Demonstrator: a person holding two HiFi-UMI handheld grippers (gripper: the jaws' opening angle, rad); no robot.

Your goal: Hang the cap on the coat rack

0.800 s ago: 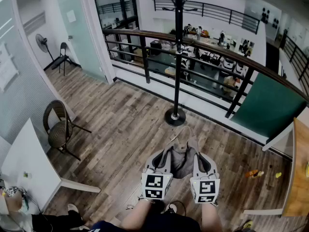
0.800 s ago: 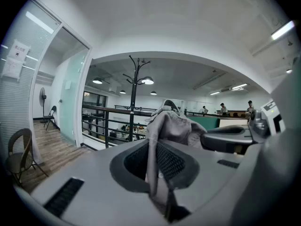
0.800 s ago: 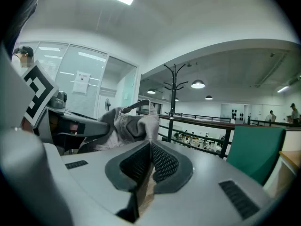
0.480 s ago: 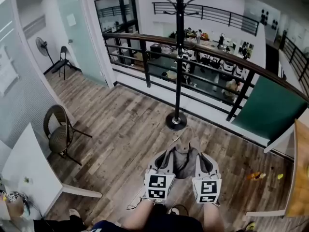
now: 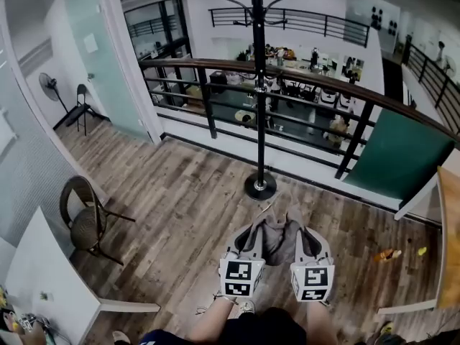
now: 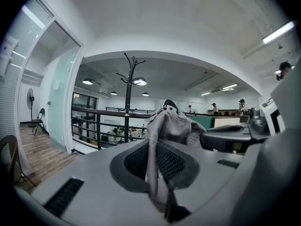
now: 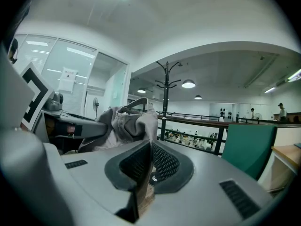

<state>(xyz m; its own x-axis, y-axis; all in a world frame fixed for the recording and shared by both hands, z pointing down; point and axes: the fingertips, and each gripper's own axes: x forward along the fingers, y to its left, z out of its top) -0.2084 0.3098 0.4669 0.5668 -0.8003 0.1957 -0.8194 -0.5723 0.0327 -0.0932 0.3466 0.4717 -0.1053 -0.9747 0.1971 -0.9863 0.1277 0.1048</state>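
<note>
A grey cap [image 5: 274, 237] hangs between my two grippers, low in the head view. My left gripper [image 5: 249, 241] is shut on one edge of the cap [image 6: 169, 126]. My right gripper [image 5: 301, 241] is shut on the other edge of the cap [image 7: 131, 124]. The black coat rack [image 5: 259, 92] stands straight ahead on a round base [image 5: 260, 187] by the railing, apart from the cap. Its hooked top shows above the cap as the coat rack [image 6: 128, 88] in the left gripper view and as the coat rack [image 7: 165, 95] in the right gripper view.
A dark railing [image 5: 302, 99] with a wooden handrail runs behind the rack, over an open lower floor. A wicker chair [image 5: 85, 218] stands at left, a white table [image 5: 43, 279] at lower left. A green panel [image 5: 399, 160] and a wooden tabletop [image 5: 449, 243] lie at right.
The view has moved forward and a little left; the coat rack base and railing now sit closer. Both grippers keep hold of the cap, side by side as before.
</note>
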